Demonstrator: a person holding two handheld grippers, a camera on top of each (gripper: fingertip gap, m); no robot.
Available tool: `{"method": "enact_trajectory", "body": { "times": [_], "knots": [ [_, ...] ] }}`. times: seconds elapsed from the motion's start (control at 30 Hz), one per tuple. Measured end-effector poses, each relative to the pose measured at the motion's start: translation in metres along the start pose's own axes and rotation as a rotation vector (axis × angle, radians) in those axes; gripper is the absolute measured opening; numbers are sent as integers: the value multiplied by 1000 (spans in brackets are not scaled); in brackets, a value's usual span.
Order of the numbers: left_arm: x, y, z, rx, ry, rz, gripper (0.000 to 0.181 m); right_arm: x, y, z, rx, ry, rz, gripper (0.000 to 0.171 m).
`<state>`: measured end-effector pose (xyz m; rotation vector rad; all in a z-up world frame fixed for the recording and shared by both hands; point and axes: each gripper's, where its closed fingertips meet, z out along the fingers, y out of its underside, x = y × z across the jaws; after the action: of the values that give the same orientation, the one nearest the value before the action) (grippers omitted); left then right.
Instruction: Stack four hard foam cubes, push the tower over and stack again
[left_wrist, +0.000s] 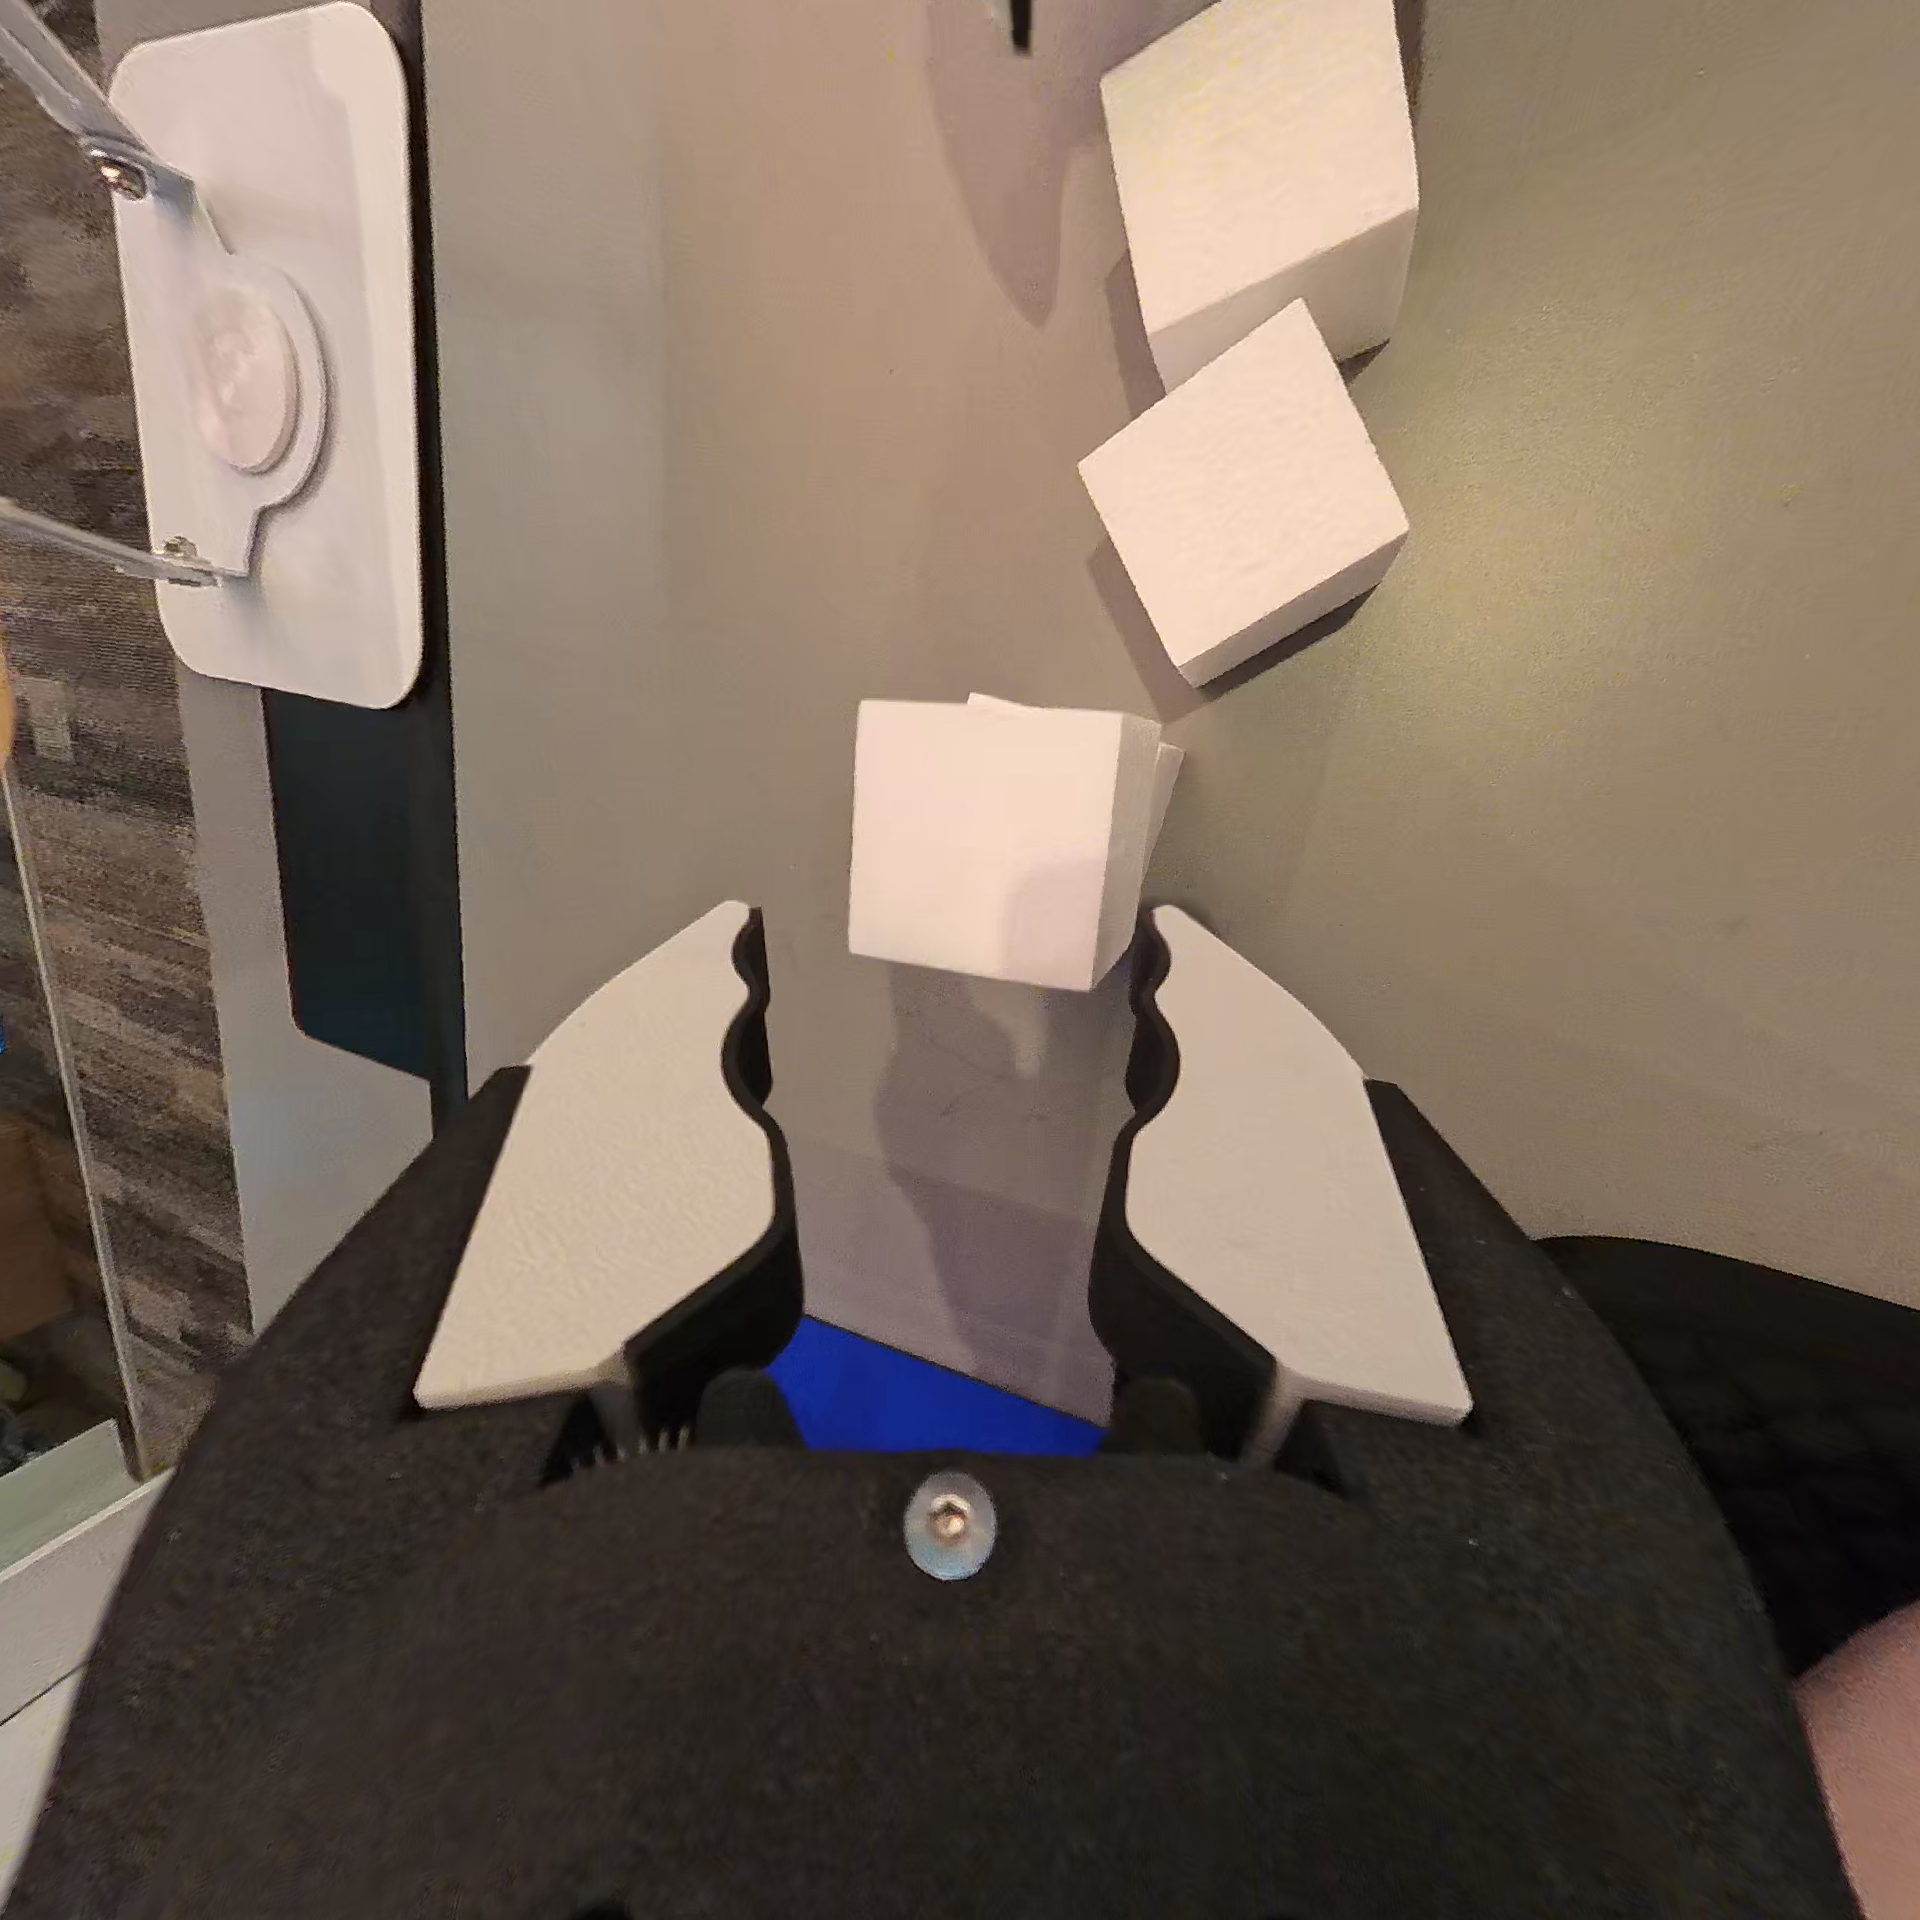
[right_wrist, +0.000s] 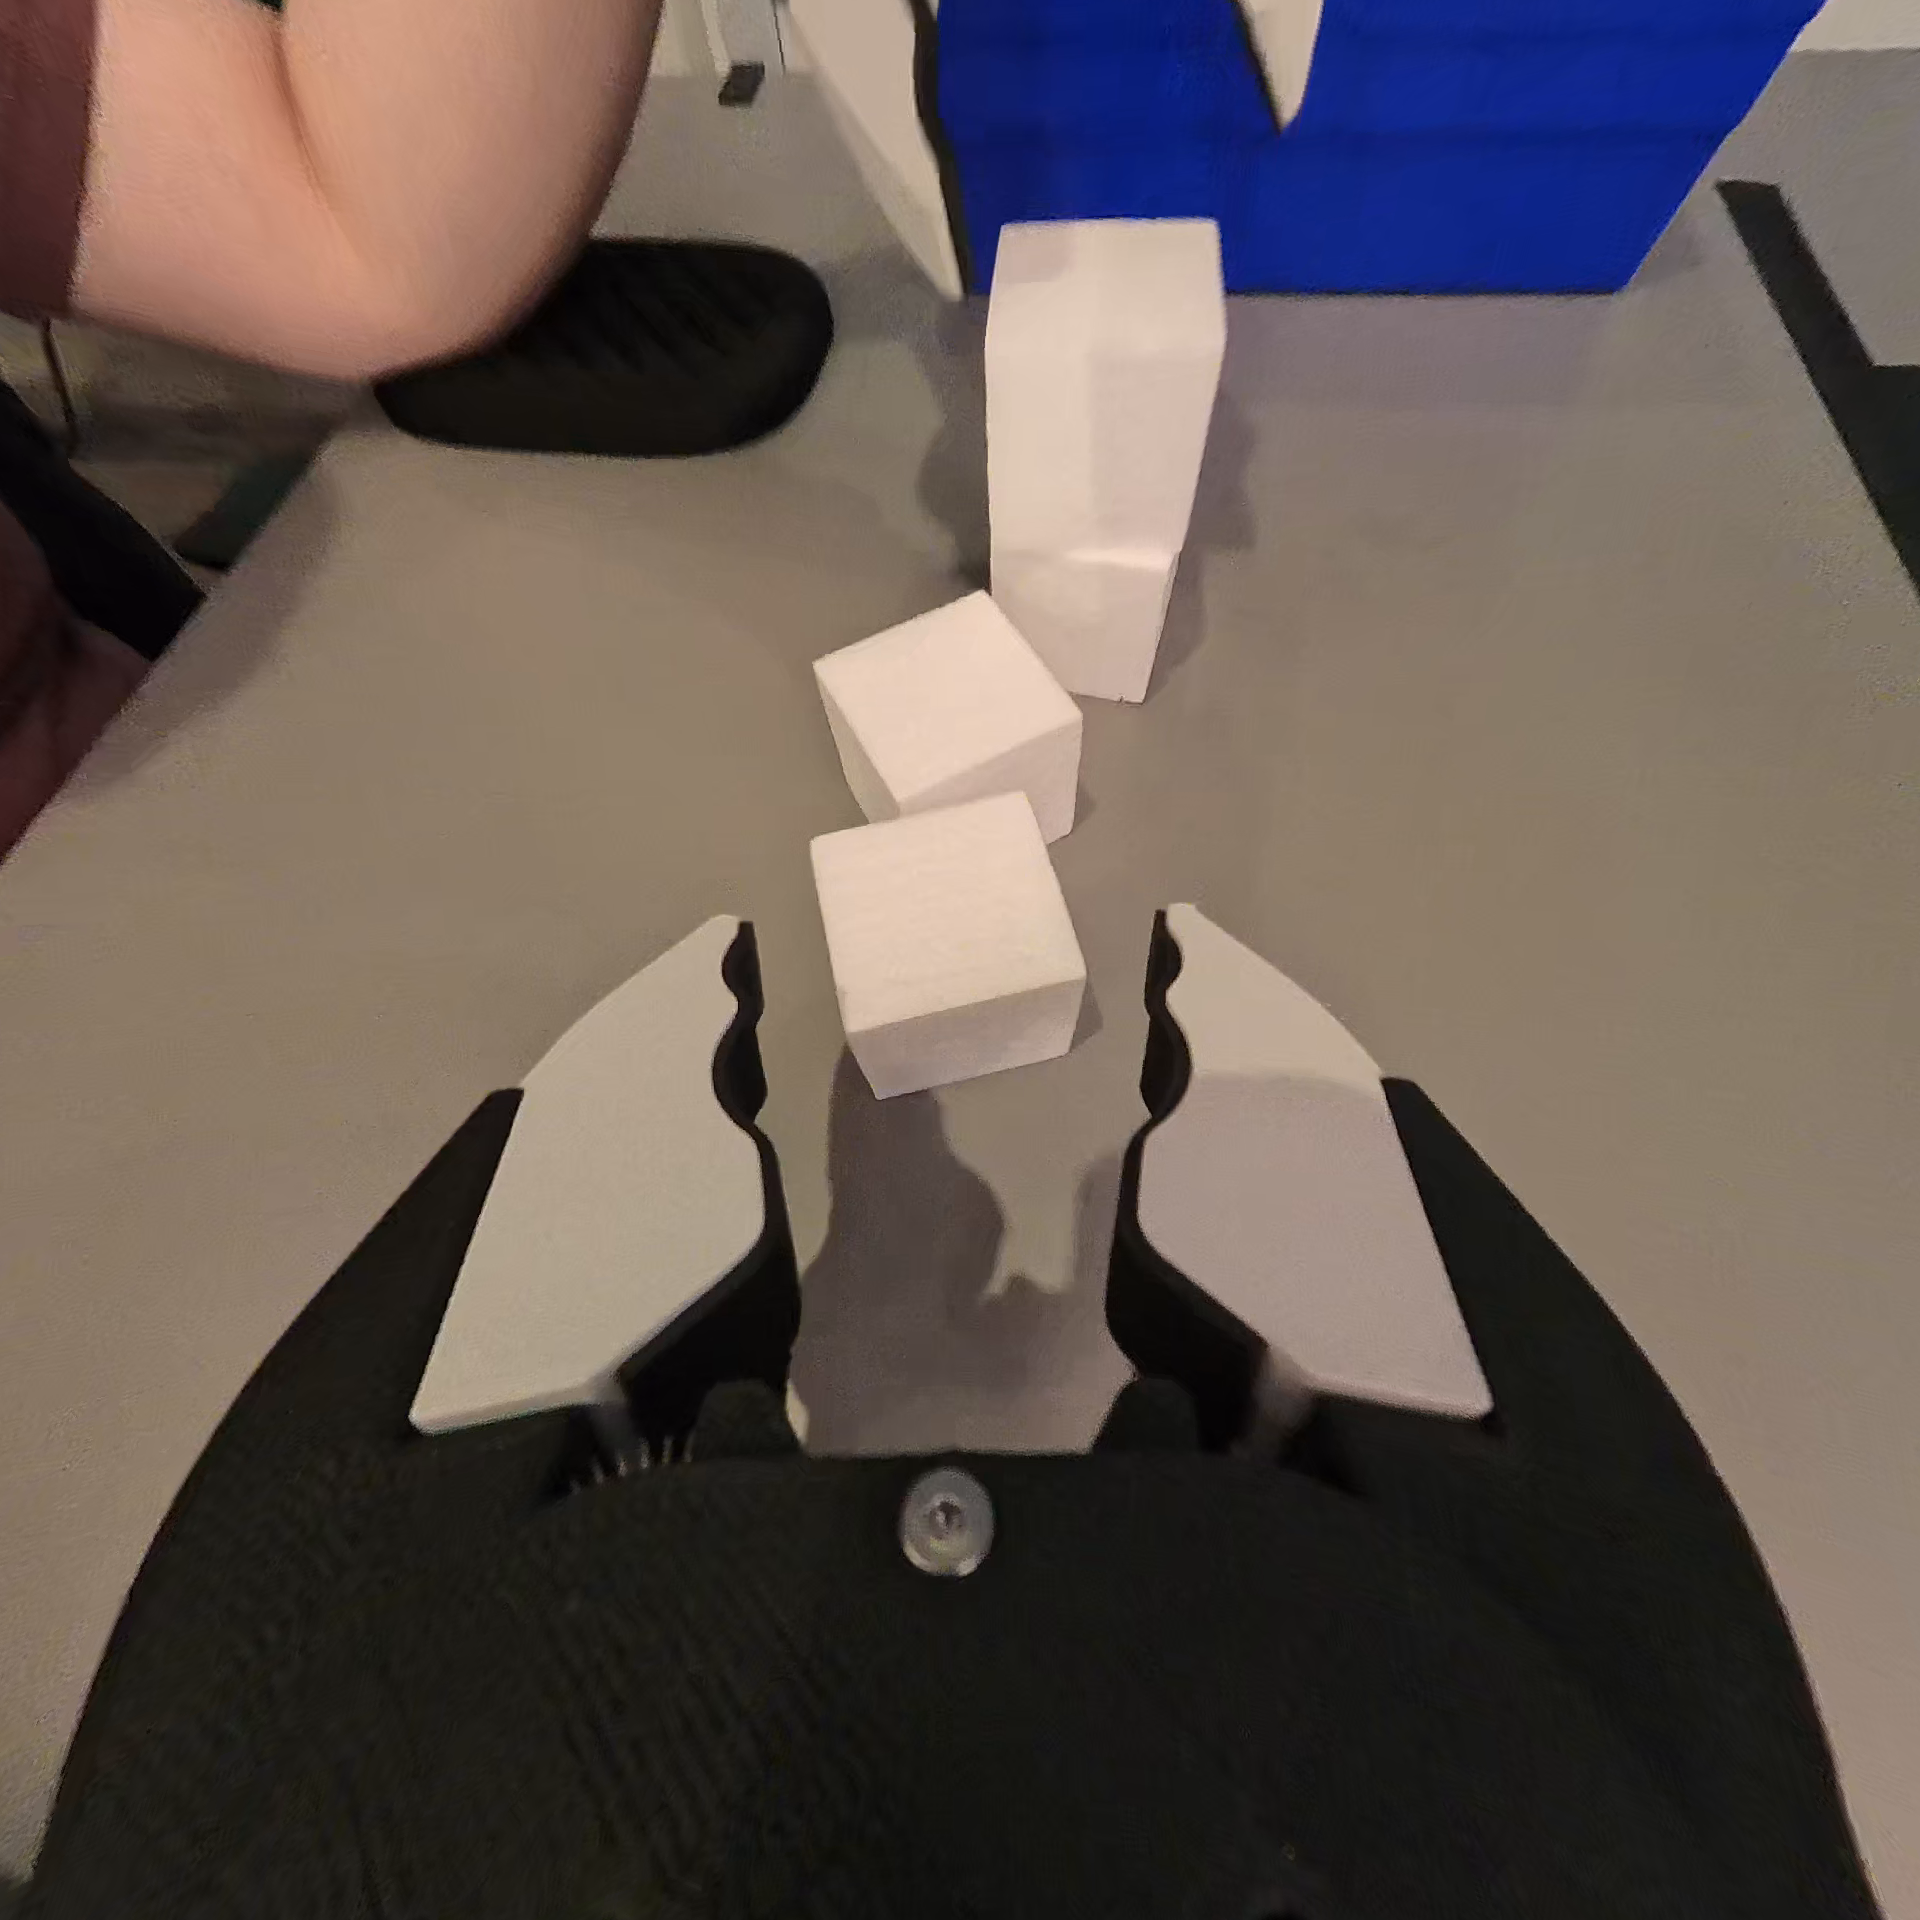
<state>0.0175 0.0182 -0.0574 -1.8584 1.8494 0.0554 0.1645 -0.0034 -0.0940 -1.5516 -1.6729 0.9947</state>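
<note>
Four white foam cubes lie on the grey table. Two form a stack: an upper cube sits slightly askew on a lower cube. Two loose cubes lie in front of it, a middle cube and a near cube. My right gripper is open, its fingers either side of the near cube and not touching it. My left gripper is open above the stack's upper cube. The loose cubes lie beyond it. The left gripper's fingers show above the stack.
A blue box stands right behind the stack. A black pad and a person's arm are at the far left. A white plate with clear brackets hangs off the table's left edge. About 15 centimeters separates my left fingertips from my right.
</note>
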Motion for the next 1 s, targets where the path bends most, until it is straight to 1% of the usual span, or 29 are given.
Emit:
{"method": "enact_trajectory", "body": {
  "times": [0.1, 0.17, 0.33, 0.37, 0.53, 0.63, 0.77, 0.87, 0.93, 1.0],
  "knots": [
    [-9, 3, -11, 46, -39, -34, 66, -5, 6, 10, -24, -23, -15, 72],
    [-12, 5, -22, 86, -58, -55, 64, -2, 11, 16, -58, 1, -36, 71],
    [-22, 8, -52, 187, -132, -95, 62, -2, 21, 26, -110, 4, -43, 63],
    [-22, 10, -57, 196, -144, -97, 62, -2, 22, 26, -119, 2, -45, 59],
    [-28, 16, -75, 230, -213, -114, 61, 1, 19, 7, -96, 14, 7, 59],
    [-35, 19, -87, 270, -257, -143, 56, 8, -2, -13, -30, 82, 61, 59],
    [-41, 29, -97, 297, -284, -188, 60, 22, -58, -26, 78, 269, 148, 59],
    [-48, 35, -106, 324, -325, -219, 61, 23, -100, -16, 157, 357, 160, 59],
    [-49, 34, -112, 368, -331, -227, 61, 19, -119, 0, 185, 345, 179, 59],
    [-52, 33, -119, 411, -345, -244, 61, 19, -131, 17, 189, 328, 196, 59]
  ]
}}
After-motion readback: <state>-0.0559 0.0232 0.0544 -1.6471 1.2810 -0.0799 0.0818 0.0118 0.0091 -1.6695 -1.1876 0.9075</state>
